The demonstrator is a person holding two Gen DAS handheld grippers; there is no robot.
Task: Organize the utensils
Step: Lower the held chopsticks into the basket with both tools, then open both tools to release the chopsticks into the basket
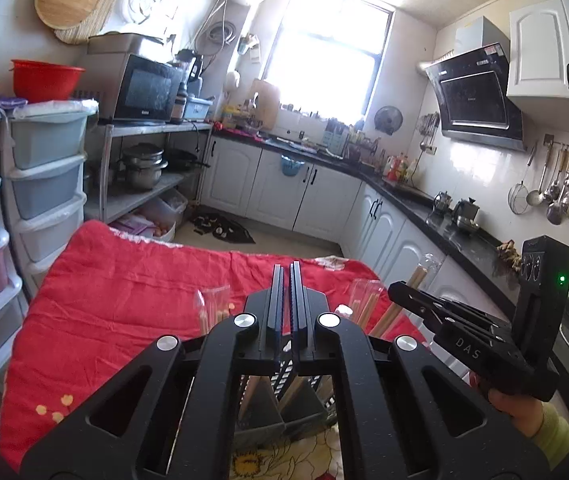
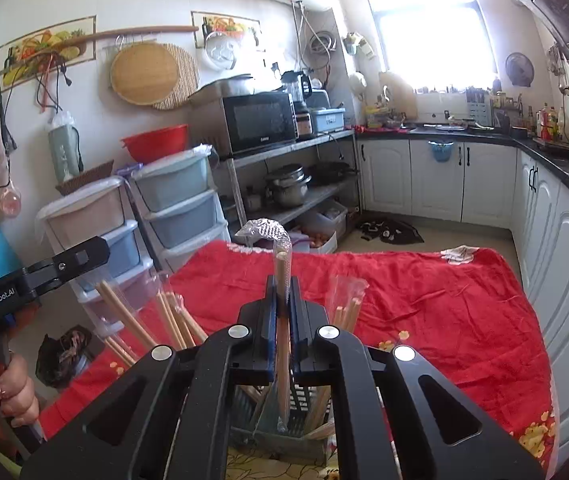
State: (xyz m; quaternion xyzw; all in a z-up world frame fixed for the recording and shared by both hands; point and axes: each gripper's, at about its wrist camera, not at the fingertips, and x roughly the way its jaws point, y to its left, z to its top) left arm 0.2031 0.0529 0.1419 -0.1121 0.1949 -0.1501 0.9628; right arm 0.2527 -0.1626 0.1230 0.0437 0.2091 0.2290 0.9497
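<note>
My right gripper point(image 2: 283, 280) is shut on a pair of wooden chopsticks in a clear plastic sleeve point(image 2: 283, 264). The pair stands upright, its lower end inside a grey slotted utensil holder point(image 2: 284, 436). More sleeved chopsticks point(image 2: 124, 312) point(image 2: 348, 308) lean out of the holder on both sides. My left gripper point(image 1: 286, 270) is shut with nothing between its fingers, above the same holder point(image 1: 284, 404). From the left wrist view the right gripper point(image 1: 398, 290) appears on the right, beside its chopsticks point(image 1: 418, 280). The left gripper point(image 2: 102, 250) shows at the left of the right wrist view.
A red cloth point(image 2: 424, 288) covers the table under the holder. Stacked plastic drawers point(image 1: 48, 184) stand left of the table. White cabinets under a black counter point(image 2: 564, 168) run along the right. A person's hand point(image 2: 8, 392) grips the left handle.
</note>
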